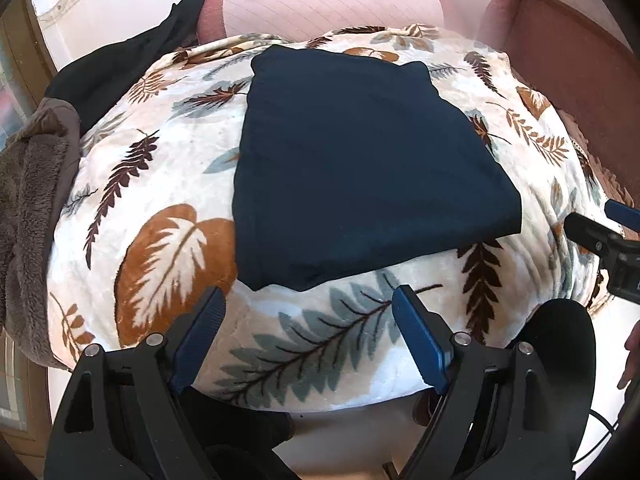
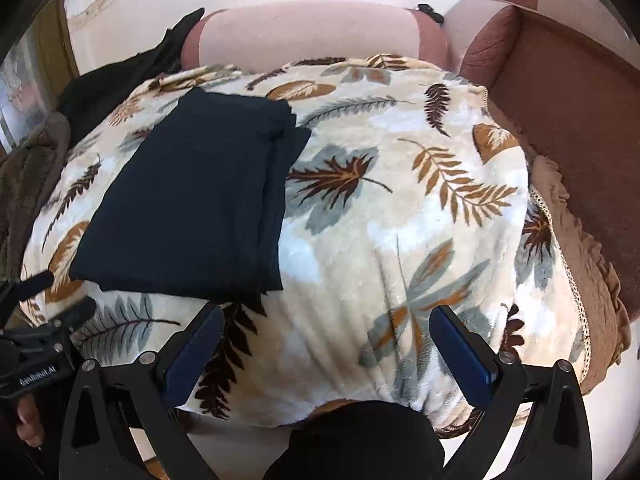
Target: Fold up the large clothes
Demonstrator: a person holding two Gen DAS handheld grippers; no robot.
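Navy garment [image 1: 360,168] is lying folded into a thick rectangle on the leaf-patterned blanket [image 1: 168,248], and this blanket is serving as the landmark for all places below. Seen from the right wrist camera, the garment [image 2: 192,200] is sitting on the left half of the blanket [image 2: 400,240], with its stacked layers showing along its right edge.

Left gripper [image 1: 308,300] is hovering over the near edge of the blanket, just in front of the near edge of the garment, and its two blue pads are standing wide apart with nothing between them. Right gripper [image 2: 328,320] is hanging over the near part of the blanket too, to the right of the garment and apart from it; its jaws are also spread wide and are holding nothing.

Beyond the far edge of the blanket a pink cushion [image 1: 328,8] is resting. Off the left side of the blanket a black cloth [image 1: 132,60] and a brown fleece [image 1: 32,184] are lying. To the right of the blanket a reddish-brown sofa arm [image 2: 568,120] is standing.
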